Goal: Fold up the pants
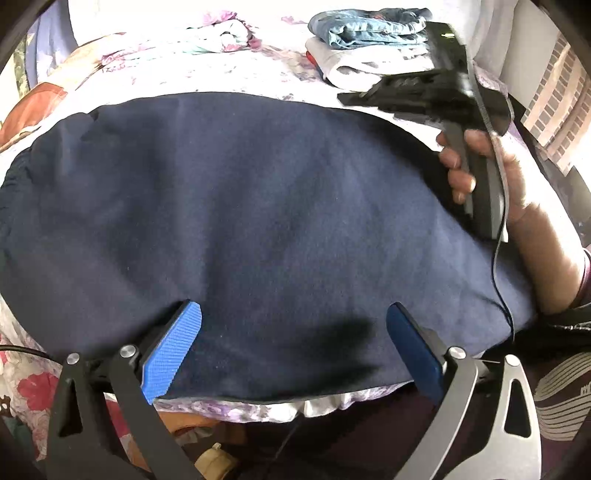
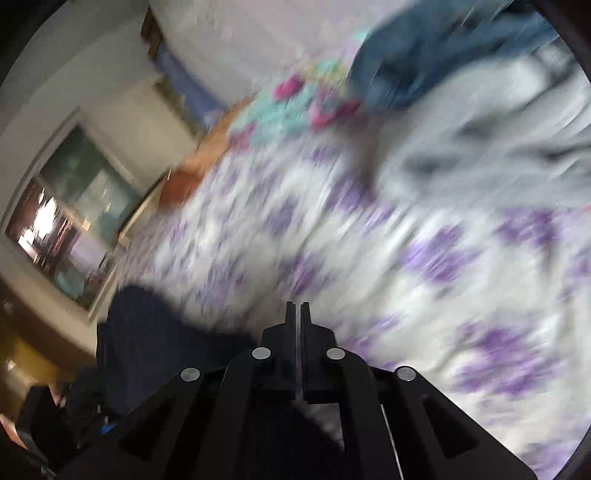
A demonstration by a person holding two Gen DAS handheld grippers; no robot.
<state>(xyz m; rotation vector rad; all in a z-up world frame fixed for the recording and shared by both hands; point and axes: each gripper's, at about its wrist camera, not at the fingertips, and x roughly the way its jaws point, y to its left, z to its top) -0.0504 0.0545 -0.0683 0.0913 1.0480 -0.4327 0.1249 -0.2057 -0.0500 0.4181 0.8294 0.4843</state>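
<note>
A bed [image 1: 229, 79] with a white sheet printed with purple flowers is carrying everything. In the right wrist view, which is blurred, a pale wall and one window [image 2: 70, 218] are showing at the left.

One pair of navy pants [image 1: 258, 206] is lying flat across the near part of the bed, folded into a broad shape, with its gathered waistband at the left edge. Behind it, at the far left, one crumpled floral cloth [image 1: 221, 33] is lying. At the far right, one pile of clothes [image 1: 362, 44] is sitting, with blue denim on top of a white piece; how many pieces are under them I cannot tell. No writing can be read.

The left claw [image 1: 293, 328] is hanging above the near edge of the pants, its two blue pads [image 1: 173, 347] spread wide and gripping nothing. The right claw [image 2: 298, 314] is raised over the bed beyond the pants, its two black fingers clenched together with nothing between them. A hand [image 1: 491, 173] is holding its handle.
</note>
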